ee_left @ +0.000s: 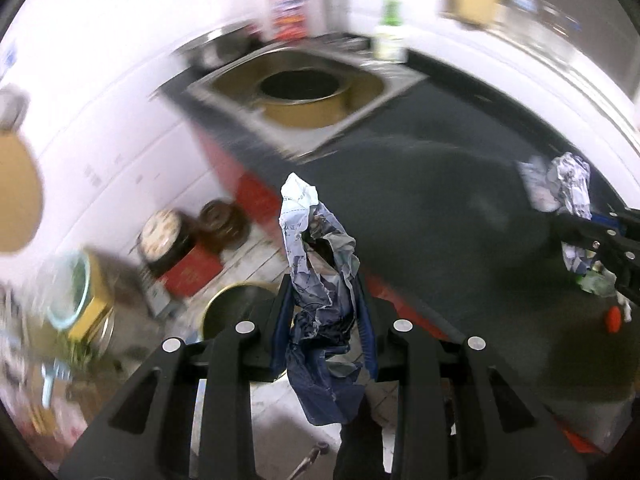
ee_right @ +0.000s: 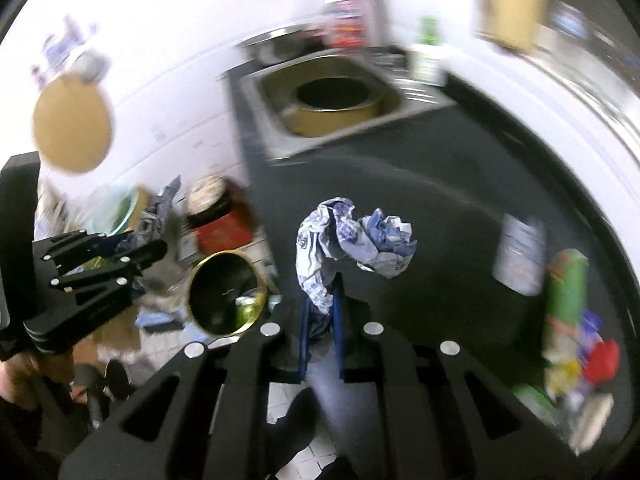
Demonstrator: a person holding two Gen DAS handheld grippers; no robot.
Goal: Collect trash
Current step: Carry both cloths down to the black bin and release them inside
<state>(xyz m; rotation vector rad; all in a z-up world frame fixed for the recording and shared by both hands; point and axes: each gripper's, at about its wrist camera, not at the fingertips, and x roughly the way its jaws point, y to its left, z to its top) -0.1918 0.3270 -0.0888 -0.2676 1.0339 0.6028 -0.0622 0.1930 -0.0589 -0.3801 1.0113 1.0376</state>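
In the left wrist view my left gripper [ee_left: 323, 284] is shut on a crumpled wad of white and dark blue paper [ee_left: 316, 248] that sticks up past its fingertips, over the counter's edge. My right gripper [ee_right: 323, 296] is shut on another crumpled blue-and-white paper wad [ee_right: 352, 236], held above the dark counter [ee_right: 440, 200]. Each gripper shows in the other's view: the right gripper [ee_left: 592, 240] with its paper [ee_left: 568, 184] at the far right, the left gripper [ee_right: 144, 242] at the left. A black bin with a gold rim [ee_right: 226, 292] stands open on the floor below, with some green trash inside.
A steel sink [ee_left: 384, 84] holding a gold pot [ee_left: 304, 108] is set in the counter at the back, a green bottle [ee_left: 388, 32] beside it. More trash, a green can [ee_right: 568, 292] and a white can [ee_right: 520, 252], lies on the counter's right. Clutter covers the floor at left. Both views are motion-blurred.
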